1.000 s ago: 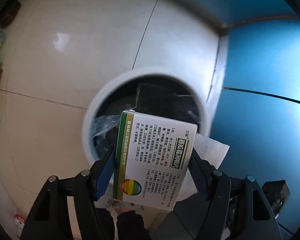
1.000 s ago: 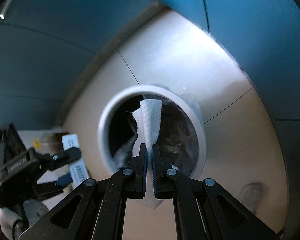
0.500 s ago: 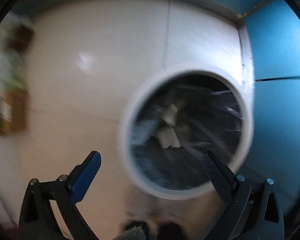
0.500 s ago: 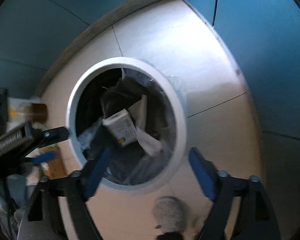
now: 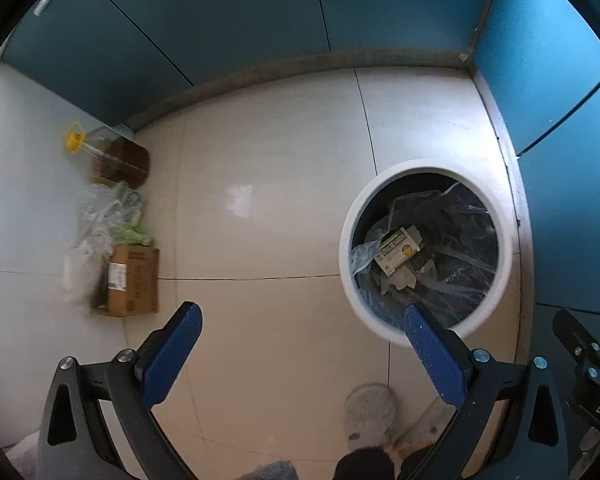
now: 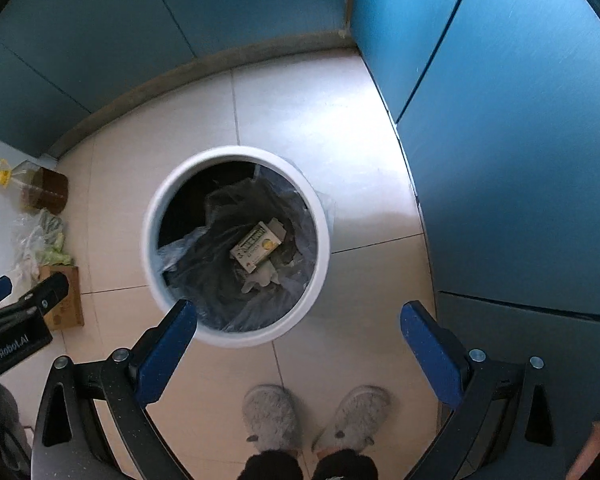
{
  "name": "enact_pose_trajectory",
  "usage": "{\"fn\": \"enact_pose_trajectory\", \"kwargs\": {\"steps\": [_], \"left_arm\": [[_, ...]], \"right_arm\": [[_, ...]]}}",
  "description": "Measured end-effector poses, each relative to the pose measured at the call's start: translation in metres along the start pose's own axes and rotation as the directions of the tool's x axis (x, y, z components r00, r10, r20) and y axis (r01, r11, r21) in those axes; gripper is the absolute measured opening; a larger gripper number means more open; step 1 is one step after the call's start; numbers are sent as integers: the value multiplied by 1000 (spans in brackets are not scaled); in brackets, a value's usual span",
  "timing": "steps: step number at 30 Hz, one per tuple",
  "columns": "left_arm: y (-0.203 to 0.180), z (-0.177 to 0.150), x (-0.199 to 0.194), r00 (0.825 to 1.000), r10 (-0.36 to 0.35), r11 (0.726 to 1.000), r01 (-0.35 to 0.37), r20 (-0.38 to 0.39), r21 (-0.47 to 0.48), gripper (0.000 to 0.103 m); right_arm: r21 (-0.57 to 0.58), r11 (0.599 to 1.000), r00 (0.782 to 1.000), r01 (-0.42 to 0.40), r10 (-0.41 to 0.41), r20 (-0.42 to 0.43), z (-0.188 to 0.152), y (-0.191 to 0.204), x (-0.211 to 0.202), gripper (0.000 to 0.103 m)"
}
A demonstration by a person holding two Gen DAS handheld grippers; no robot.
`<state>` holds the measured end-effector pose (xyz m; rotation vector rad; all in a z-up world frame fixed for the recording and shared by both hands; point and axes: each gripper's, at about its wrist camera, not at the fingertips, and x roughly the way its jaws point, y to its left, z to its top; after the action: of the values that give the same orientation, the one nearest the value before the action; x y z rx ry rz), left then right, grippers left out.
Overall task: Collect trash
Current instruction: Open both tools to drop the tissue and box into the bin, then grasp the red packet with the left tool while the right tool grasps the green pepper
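1 printed box (image 6: 256, 247) (green-striped, tilted)

At the left of the frame, a bottle (image 5: 115, 158) of brown liquid, a plastic bag (image 5: 107, 216) and a cardboard box (image 5: 133, 280) sit on the floor (image 5: 267, 184). Two fuzzy slippers (image 6: 273, 416) are at the bottom.
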<state>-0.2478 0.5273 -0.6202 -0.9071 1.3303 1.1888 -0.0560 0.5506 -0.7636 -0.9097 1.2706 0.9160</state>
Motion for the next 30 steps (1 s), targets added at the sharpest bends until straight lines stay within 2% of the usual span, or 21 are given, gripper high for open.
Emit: {"fn": "enact_pose_trajectory", "kwargs": {"steps": [2, 10, 14, 19, 24, 27, 30], "left_arm": [[3, -3, -22, 1000, -8, 1000, 8, 5, -4, 103], [36, -20, -153, 997, -37, 999, 38, 61, -16, 103], [50, -31, -217, 995, -53, 998, 54, 79, -17, 103], [63, -46, -288, 993, -62, 998, 63, 98, -3, 103], [52, -52, -352, 987, -48, 998, 40, 151, 57, 103], [29, -51, -393, 975, -92, 992, 72, 202, 103, 103], [-16, -52, -433, 954, -163, 974, 115, 251, 195, 103]], "right_arm": [[-10, 1000, 1000, -11, 11, -3, -5, 11, -25, 103], [-68, 996, 998, -58, 60, 25, -27, 38, -173, 103], [-81, 994, 996, -68, 72, 51, -41, 41, -246, 103], [-44, 995, 992, -93, 96, 79, -57, 36, -326, 103], [78, 977, 974, -197, 186, 130, -70, 6, -399, 103], [201, 946, 955, -253, 211, 208, -79, -41, -446, 103], [321, 907, 942, -273, 184, 282, -93, -103, -485, 103]]}}
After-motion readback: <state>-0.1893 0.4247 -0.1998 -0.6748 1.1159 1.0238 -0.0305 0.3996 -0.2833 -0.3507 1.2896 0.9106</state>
